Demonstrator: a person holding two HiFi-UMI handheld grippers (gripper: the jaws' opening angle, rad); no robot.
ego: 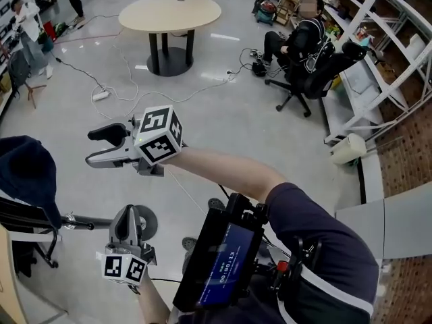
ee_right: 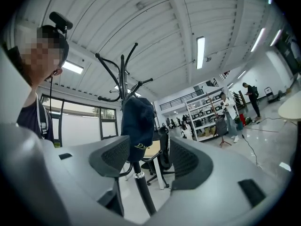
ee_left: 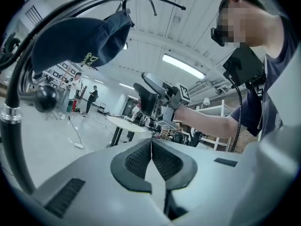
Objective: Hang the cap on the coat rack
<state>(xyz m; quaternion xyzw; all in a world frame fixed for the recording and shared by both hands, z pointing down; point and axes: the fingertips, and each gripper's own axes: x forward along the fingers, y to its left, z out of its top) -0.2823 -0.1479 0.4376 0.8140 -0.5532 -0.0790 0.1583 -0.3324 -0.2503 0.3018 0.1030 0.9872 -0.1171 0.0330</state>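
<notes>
A dark navy cap (ego: 27, 171) hangs on the black coat rack (ego: 81, 221) at the left edge of the head view. In the right gripper view the cap (ee_right: 137, 124) drapes over the rack's pole (ee_right: 143, 192), beyond the jaws. My right gripper (ee_right: 149, 157) is open, its pads standing wide with nothing pressed between them. In the head view the right gripper (ego: 91, 147) points left, a short way right of the cap. My left gripper (ego: 126, 213) is lower down, shut and empty. Its pads (ee_left: 141, 159) meet under the cap (ee_left: 80, 44).
A round table (ego: 169, 12) stands at the back. A person sits on an office chair (ego: 297, 42) by white shelving (ego: 385, 59). Cables (ego: 115, 86) trail over the grey floor. Another person (ego: 27, 25) stands far left. A black chair (ego: 27, 248) sits under the rack.
</notes>
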